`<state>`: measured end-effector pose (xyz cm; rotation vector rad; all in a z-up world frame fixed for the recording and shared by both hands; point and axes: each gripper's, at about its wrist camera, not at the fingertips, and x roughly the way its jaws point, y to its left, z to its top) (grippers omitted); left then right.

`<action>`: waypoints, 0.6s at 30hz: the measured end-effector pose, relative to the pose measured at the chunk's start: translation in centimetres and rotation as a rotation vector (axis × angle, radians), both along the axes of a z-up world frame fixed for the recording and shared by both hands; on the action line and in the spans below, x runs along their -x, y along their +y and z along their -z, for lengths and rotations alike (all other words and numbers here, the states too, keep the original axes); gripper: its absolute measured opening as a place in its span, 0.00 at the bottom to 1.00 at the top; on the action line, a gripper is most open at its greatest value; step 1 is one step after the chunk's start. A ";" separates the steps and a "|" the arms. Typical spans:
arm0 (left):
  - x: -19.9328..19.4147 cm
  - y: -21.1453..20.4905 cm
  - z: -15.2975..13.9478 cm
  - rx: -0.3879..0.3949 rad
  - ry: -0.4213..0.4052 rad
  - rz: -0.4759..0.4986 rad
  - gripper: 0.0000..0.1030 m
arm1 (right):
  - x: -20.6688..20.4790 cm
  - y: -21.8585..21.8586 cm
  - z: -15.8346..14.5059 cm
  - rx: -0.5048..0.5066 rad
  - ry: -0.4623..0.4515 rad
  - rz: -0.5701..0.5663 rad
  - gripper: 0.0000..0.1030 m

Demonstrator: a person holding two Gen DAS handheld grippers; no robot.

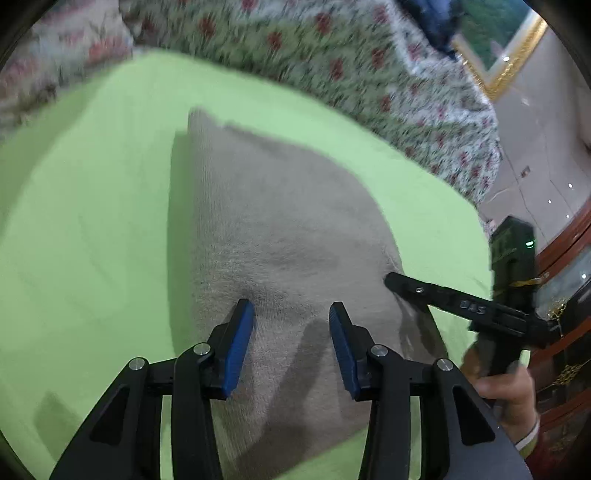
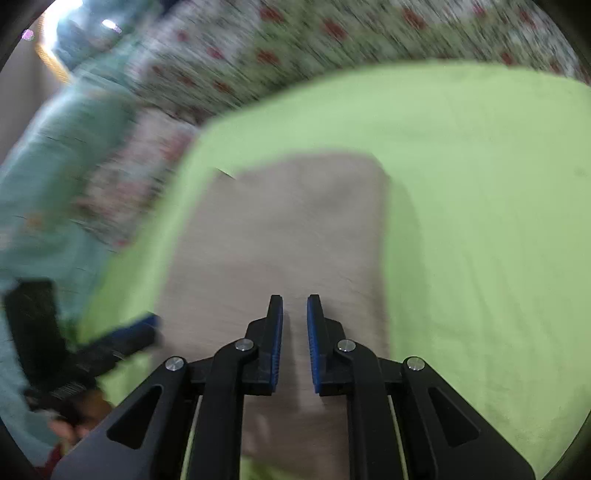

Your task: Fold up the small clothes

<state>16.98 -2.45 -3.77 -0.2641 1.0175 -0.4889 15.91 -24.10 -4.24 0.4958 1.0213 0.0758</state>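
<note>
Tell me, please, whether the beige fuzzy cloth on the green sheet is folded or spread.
Folded: the beige fuzzy cloth lies as a narrow strip, raised above the green sheet along its edge.

I am seeing the folded cloth [image 1: 280, 229] lying on the sheet [image 1: 92, 221], with the patterned bedspread [image 1: 314, 48] lying behind it.

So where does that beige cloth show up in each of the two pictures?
Left wrist view: the beige cloth fills the middle, running from upper centre down under the left gripper.
Right wrist view: it lies centre-left, stretching away above the right gripper.
Shared landmark: the green sheet it lies on, bordered at the top by the floral bedcover in both.
</note>
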 end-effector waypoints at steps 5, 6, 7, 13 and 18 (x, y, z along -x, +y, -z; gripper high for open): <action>-0.1 -0.5 0.5 -0.074 -0.019 0.002 0.35 | -1.2 -1.2 0.9 -0.015 -0.001 0.004 0.00; 0.1 -0.4 0.4 -0.078 -0.021 0.000 0.35 | -1.2 -1.0 0.6 0.004 0.001 -0.003 0.00; 0.3 -0.4 0.1 -0.079 -0.025 -0.004 0.35 | -0.9 -1.0 0.3 0.012 0.000 -0.008 0.00; 5.0 0.5 -2.2 -0.037 -0.073 0.034 0.38 | 3.7 -0.5 -2.8 0.032 -0.068 -0.036 0.06; 8.3 0.5 -0.3 -0.060 -0.041 0.049 0.47 | 7.6 -0.1 -0.8 0.054 -0.015 -0.049 0.36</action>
